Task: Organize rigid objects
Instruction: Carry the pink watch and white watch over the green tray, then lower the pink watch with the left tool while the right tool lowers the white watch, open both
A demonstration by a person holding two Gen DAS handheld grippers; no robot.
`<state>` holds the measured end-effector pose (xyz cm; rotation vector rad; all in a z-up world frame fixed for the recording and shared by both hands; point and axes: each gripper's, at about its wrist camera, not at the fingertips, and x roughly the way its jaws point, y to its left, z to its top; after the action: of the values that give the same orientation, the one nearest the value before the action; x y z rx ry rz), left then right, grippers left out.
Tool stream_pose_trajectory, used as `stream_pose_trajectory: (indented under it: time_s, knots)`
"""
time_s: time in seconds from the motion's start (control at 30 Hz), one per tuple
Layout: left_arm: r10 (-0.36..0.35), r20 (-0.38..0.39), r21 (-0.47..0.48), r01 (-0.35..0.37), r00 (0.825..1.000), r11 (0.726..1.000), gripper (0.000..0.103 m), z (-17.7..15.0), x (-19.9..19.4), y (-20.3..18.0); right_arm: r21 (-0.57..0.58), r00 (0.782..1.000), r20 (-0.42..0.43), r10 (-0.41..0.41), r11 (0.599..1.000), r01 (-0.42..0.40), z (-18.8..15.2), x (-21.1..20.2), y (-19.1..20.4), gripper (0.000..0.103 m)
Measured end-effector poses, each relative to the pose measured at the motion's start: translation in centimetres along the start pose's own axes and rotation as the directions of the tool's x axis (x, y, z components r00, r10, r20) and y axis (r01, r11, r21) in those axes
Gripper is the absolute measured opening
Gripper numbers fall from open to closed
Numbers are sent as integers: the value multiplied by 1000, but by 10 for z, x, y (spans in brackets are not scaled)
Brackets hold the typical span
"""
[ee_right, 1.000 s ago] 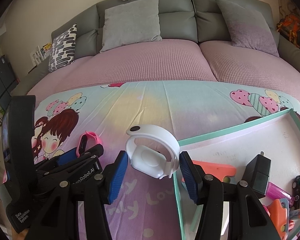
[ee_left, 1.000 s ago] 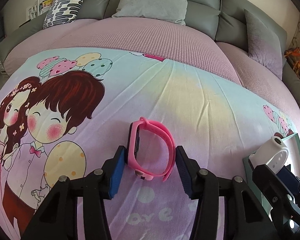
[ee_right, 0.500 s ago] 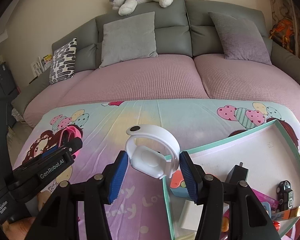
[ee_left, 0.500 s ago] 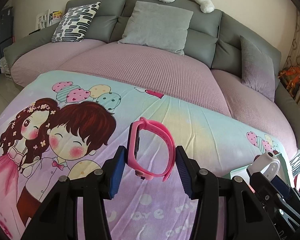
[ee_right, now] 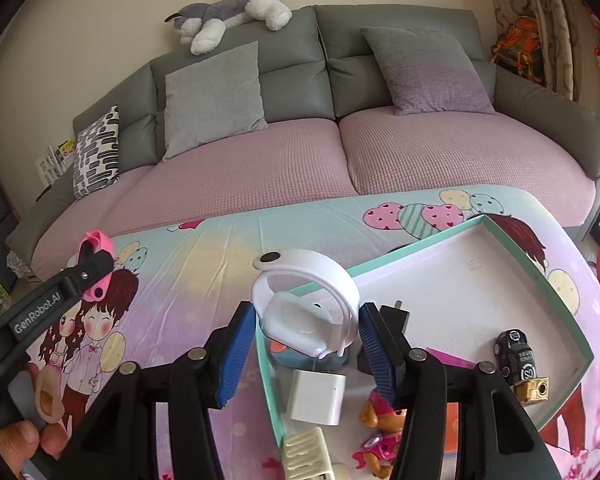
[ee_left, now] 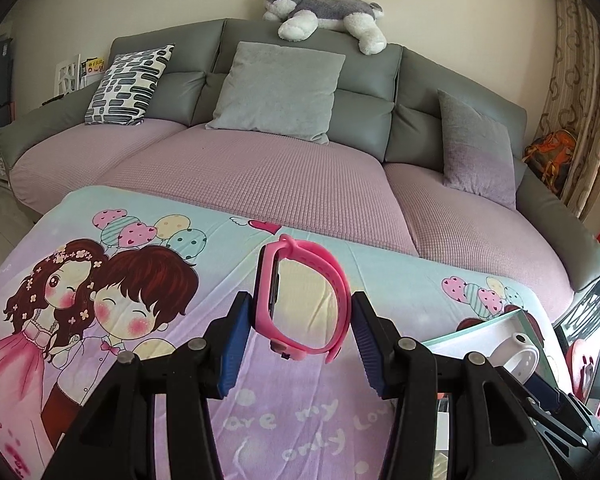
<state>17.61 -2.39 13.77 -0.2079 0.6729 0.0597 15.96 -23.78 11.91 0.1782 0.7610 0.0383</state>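
Pink watch point(ee_left: 300, 300): held up off the cartoon sheet point(ee_left: 140, 220), its strap loop standing on edge, clamped between the blue pads of the left tool point(ee_left: 298, 344); its screen side is against the left-hand pad.
White watch point(ee_right: 306, 308): gripped in the right tool point(ee_right: 308, 344), raised above the near-left corner of the tray point(ee_right: 540, 264), buckle end pointing up and away.
Left tool: clenched on the pink watch; seen from the right camera it hangs at the far left, a person's fingers point(ee_right: 28, 444) wrapped round its handle.
Right tool: clenched on the white watch, both pads pressing the band's sides.
Tray: shallow, teal-rimmed, lying on the sheet on the right side.
In the tray: a white charger block point(ee_right: 318, 396), a black plug adapter point(ee_right: 394, 316), a small black toy car point(ee_right: 514, 354), a brass-coloured fitting point(ee_right: 534, 390), a pup figure in pink point(ee_right: 382, 428), a cream ribbed piece point(ee_right: 306, 456) at the near edge.
Backdrop: grey sofa point(ee_left: 420, 80) with mauve seat covers, cushions, and a plush husky point(ee_left: 324, 14) sprawled on top of the backrest.
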Motion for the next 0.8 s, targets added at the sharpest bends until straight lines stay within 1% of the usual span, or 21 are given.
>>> stream_pose_trajectory:
  time_s: [0.13, 0.3, 0.53, 0.8]
  knots:
    - [-20, 1, 46, 20, 1000, 999, 52, -3, -5, -20, 50, 999, 5, -53, 997, 53, 2, -5, -26, 57]
    - [-56, -17, 120, 57, 998, 991, 52, -8, -2, -54, 113, 994, 2, -112, 987, 111, 4, -6, -58, 57]
    - [-127, -80, 194, 140, 989, 971, 52, -23, 5, -99, 171, 987, -8, -161, 972, 160, 5, -8, -94, 57]
    - [-161, -157, 263, 198, 974, 944, 52, -45, 18, -141, 227, 978, -16, -206, 952, 205, 2, -13, -121, 57]
